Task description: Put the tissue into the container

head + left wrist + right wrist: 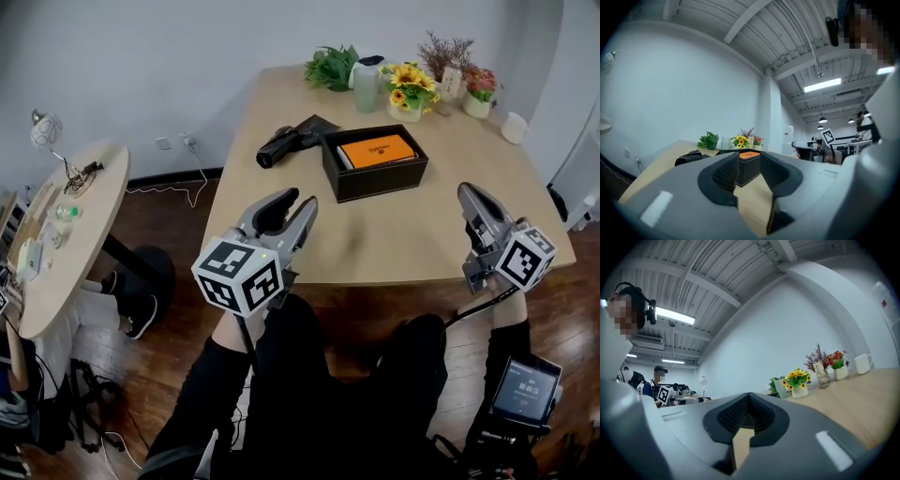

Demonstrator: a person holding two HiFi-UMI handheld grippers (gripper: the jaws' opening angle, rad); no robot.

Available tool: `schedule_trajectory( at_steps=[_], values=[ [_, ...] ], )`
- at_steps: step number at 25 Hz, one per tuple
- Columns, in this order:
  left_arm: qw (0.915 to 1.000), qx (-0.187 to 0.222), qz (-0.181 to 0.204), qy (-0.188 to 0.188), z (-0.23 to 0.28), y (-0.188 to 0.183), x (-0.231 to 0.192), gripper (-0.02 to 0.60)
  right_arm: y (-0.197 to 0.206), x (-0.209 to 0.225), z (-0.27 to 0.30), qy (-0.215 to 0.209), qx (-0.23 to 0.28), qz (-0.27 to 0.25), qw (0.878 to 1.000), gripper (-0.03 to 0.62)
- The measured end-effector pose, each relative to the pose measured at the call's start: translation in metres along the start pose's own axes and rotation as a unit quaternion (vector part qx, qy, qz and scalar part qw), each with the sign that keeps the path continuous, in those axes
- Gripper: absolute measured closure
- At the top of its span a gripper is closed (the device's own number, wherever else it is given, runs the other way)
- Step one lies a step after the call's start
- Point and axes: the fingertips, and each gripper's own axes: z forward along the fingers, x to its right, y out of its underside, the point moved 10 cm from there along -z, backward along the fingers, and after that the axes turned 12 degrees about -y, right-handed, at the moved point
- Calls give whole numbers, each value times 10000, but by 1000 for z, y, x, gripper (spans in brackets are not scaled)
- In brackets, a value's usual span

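Tissue, seemingly the orange pack [377,150], already lies in the black box [375,180] at upper centre. Left gripper [300,200] is slightly spread and empty; right gripper [467,195] is pressed together. Best draw both straight back, clear of the box.

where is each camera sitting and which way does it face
Head view: on the person's head, looking steeply down at the wooden table and black box; left gripper, right gripper and the person's legs show.
Left gripper view: on the left gripper, facing level across the table at the black box; its fingers, slightly apart, show.
Right gripper view: on the right gripper, facing the sunflowers and white mug; its closed fingers show.
Shared: all three show the sunflowers.
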Motion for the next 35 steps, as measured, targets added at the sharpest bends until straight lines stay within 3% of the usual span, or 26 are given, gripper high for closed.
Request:
schedule_trajectory(
  at_steps=[4, 11, 21, 35],
  values=[
    [10000, 40, -48, 1, -7, 2, -2, 463, 4, -16, 2, 33, 61, -138, 9999, 594],
    [9996, 28, 279, -76, -10, 3, 2, 463, 16, -38, 12, 181, -34, -563, 9982, 594],
    [9927, 80, 1190, -182, -4, 6, 25, 463, 30, -41, 10, 509, 257, -655, 9962, 594],
    [9920, -28, 1259, -116, 3, 14, 34, 463, 38, -50, 13, 582, 173, -1062, 9925, 594]
  ],
)
